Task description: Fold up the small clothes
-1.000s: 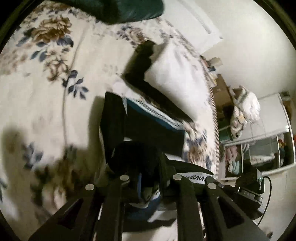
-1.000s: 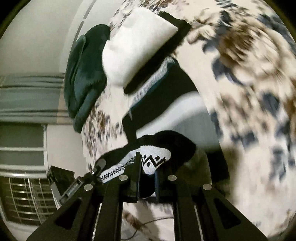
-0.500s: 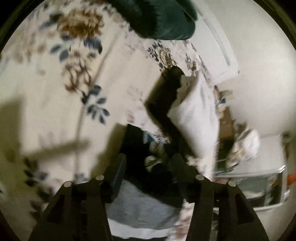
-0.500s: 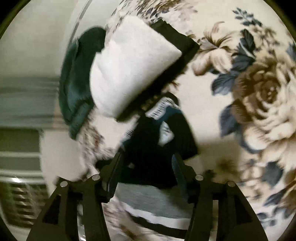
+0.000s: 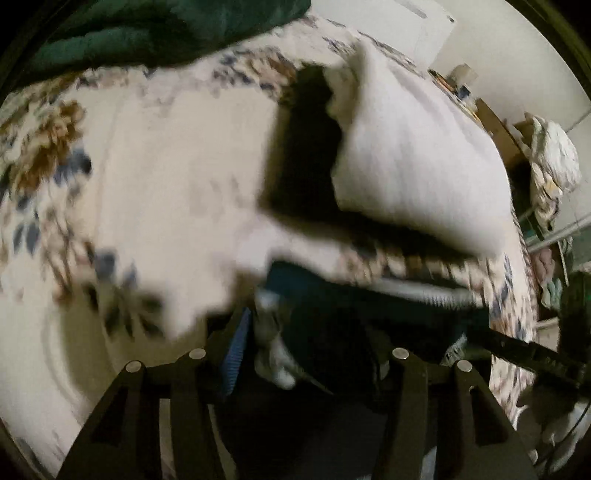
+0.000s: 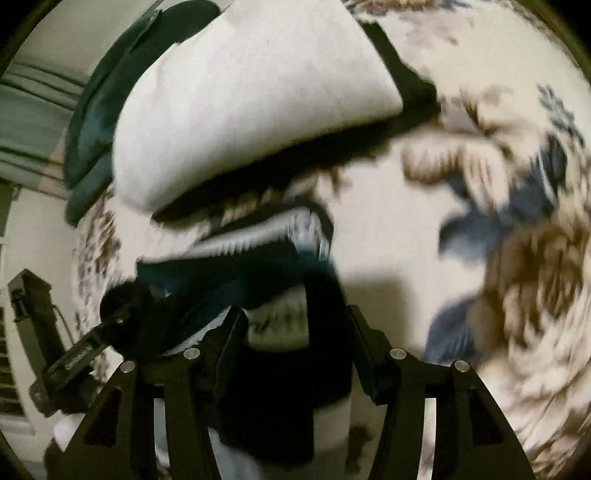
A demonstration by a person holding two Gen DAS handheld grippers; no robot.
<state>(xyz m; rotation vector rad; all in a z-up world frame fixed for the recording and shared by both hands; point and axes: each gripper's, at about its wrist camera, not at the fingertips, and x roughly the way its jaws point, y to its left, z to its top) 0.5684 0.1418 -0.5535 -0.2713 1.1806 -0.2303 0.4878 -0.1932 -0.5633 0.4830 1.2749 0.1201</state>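
A small dark garment with a white patterned band and teal trim (image 5: 354, 314) lies folded on the floral bedspread (image 5: 166, 192). It also shows in the right wrist view (image 6: 258, 266). My left gripper (image 5: 303, 350) is open, its jaws spread low over the garment's left end. My right gripper (image 6: 295, 339) is open over the garment's right end, with dark cloth between its spread fingers. Both views are blurred. The other gripper shows at the edge of each view.
A white pillow (image 5: 413, 158) over a black cloth (image 5: 299, 147) lies just beyond the garment; it also shows in the right wrist view (image 6: 251, 103). A dark green cushion (image 5: 147, 29) sits at the bed's far side. Shelves with clothes (image 5: 554, 155) stand at right.
Both grippers were shut on the garment's ends and lifted it; they carried the fold forward, opened and let go. Now both have moved further forward and lower toward the pillow.
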